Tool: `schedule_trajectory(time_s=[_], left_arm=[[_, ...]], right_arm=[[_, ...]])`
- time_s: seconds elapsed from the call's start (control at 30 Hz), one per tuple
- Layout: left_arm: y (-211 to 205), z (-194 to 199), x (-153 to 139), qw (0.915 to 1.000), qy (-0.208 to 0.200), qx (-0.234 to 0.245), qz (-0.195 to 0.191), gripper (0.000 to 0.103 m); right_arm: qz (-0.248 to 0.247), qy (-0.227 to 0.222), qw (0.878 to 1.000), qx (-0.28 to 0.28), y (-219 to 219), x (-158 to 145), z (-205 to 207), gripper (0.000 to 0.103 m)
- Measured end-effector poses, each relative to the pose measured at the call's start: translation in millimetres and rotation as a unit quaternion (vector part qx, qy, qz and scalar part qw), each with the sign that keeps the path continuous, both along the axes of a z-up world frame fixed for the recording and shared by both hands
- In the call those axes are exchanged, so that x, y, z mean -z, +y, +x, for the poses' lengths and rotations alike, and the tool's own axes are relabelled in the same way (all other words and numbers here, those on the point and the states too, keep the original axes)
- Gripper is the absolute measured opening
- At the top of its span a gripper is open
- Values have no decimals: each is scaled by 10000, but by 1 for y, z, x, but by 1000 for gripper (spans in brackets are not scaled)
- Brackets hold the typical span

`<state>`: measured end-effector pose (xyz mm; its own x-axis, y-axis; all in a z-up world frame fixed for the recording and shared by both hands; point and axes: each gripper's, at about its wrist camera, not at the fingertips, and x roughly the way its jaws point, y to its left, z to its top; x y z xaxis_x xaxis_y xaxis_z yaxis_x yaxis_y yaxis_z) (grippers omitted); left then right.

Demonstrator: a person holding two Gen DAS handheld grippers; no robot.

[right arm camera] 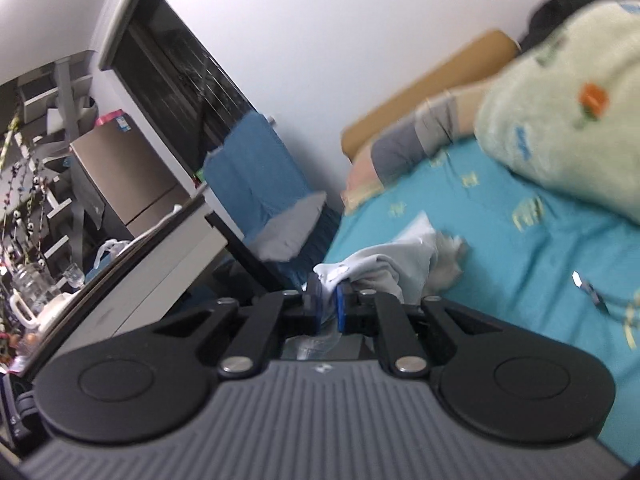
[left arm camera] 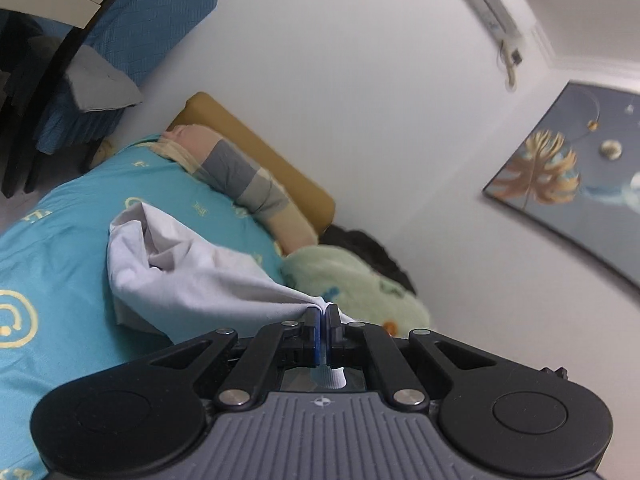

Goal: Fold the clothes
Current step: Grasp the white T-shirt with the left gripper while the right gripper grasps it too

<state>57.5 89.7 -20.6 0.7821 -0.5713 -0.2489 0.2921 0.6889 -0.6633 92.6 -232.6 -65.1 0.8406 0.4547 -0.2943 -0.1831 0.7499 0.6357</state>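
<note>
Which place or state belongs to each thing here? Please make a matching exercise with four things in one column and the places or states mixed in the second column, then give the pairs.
Things
1. pale grey cloth garment
2. fluffy pale green blanket
3. framed picture with a golden leaf
4. mustard-yellow padded headboard

Places or states
A. hangs on the white wall
B. pinched in both tongs
C. stands against the wall behind the pillows
D. lies bunched on the turquoise bed sheet, near the headboard

Pairs: 1-B, 2-D, 3-A, 4-C
</note>
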Motion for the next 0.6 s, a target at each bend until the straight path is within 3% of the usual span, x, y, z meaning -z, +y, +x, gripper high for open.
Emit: schedule_trajectory(time_s=[0.1,0.2,0.23,0.27,0.33,0.43,0.6], left_arm=[[-7,14,19,9991,303,-127,268,2],[-10,48,45,9949,675,-453,591,2],[-11,62,54,9928,790,-576,691,3],[-10,77,63,9905,899,-687,775,3],[-5,99,78,9863,1109,-798,921,3],[-3,108,88,9844,1232,-703,1040,7],[-6,85,66,9854,937,-690,1240,24]], right_arm=[[-67,464,9989,-58,-3,15,7,15],[-192,1035,9944,-86,0,36,30,29],[-166,1205,9926,-61,0,43,37,43],[-120,1327,9911,-43,0,49,43,64],[-61,1413,9899,37,1,57,45,85],[-141,1399,9897,252,-1,57,42,83],[-995,983,9880,648,-1,40,24,85]])
